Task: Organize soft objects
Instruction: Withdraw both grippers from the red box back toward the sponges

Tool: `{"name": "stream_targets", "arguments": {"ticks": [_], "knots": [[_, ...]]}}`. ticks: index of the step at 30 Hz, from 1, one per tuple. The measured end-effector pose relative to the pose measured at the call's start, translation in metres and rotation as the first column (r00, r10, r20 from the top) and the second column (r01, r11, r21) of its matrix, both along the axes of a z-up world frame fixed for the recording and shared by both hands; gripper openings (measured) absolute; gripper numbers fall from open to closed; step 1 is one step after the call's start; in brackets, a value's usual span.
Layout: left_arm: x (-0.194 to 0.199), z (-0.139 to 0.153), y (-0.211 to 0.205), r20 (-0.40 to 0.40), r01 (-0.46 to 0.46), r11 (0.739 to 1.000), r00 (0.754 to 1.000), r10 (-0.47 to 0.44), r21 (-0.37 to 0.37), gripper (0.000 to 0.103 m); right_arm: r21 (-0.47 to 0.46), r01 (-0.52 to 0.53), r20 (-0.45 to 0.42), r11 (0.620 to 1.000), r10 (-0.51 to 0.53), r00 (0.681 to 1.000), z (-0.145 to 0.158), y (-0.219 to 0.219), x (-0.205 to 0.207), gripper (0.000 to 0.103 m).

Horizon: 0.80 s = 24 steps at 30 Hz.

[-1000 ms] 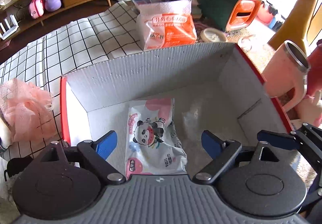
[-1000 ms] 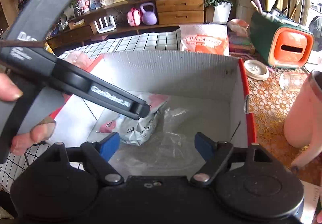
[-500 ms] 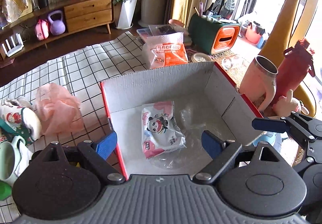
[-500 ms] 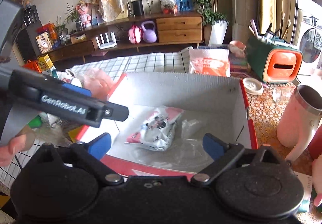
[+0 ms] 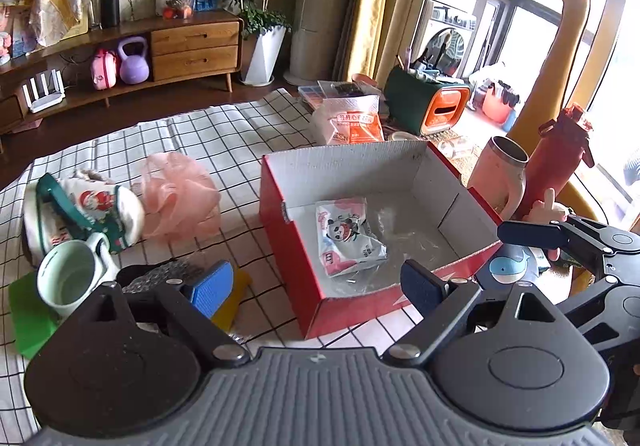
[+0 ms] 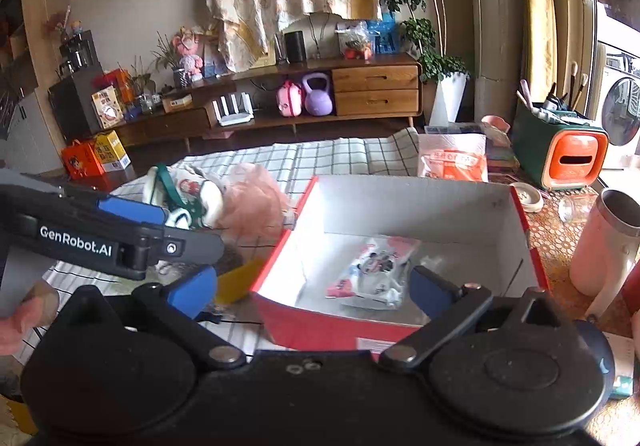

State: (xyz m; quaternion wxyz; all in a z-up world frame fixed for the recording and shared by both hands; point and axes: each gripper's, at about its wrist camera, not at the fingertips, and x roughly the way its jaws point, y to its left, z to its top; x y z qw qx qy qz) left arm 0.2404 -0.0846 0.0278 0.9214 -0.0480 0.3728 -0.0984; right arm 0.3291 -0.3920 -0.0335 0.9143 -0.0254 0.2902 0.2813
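Note:
A red cardboard box (image 5: 294,258) with a white inside stands on the checked cloth; it also shows in the right wrist view (image 6: 320,330). A panda-print soft packet (image 5: 346,236) lies on its floor beside crumpled clear plastic (image 5: 404,242); the packet shows in the right wrist view too (image 6: 372,272). My left gripper (image 5: 316,288) is open and empty, held above the box's near left corner. My right gripper (image 6: 312,290) is open and empty, above the box's near edge. A pink mesh puff (image 5: 180,195) and a Santa-print plush (image 5: 84,207) lie left of the box.
A mint mug (image 5: 70,278), green and yellow sheets (image 5: 28,322) and a dark bubble-wrap piece (image 5: 160,274) lie near left. An orange tissue pack (image 5: 352,123) sits behind the box. A pink cup (image 5: 502,175), red bottle (image 5: 558,161) and whale-print item (image 5: 510,266) stand right.
Both grippers have pulled up and back from inside the box. The panda packet stays on the box floor. More of the cloth and the objects on the left have come into view.

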Motion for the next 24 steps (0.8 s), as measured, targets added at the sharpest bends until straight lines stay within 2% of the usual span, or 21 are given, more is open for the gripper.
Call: {"name": "stream_targets", "arguments": {"ticks": [11,20,24], "knots": [[-0.062,-0.009,0.077,0.048,-0.079,0.996,0.996,0.081,-0.045,0.101,0.052,-0.060,0.032,0.997,0.058,0.998,0.001,0.046,-0.042,0.103],[-0.092,-0.024,0.142,0.110,-0.209,0.977,0.971,0.212,-0.036,0.103,0.041,-0.082,0.053,0.996,0.080,0.995,-0.012,0.084,-0.060,0.103],[-0.096,-0.035,0.170,0.100,-0.242,0.969,0.964,0.245,-0.043,0.103,0.033,-0.092,0.041,0.995,0.091,0.995,-0.021,0.097,-0.062,0.103]]}}
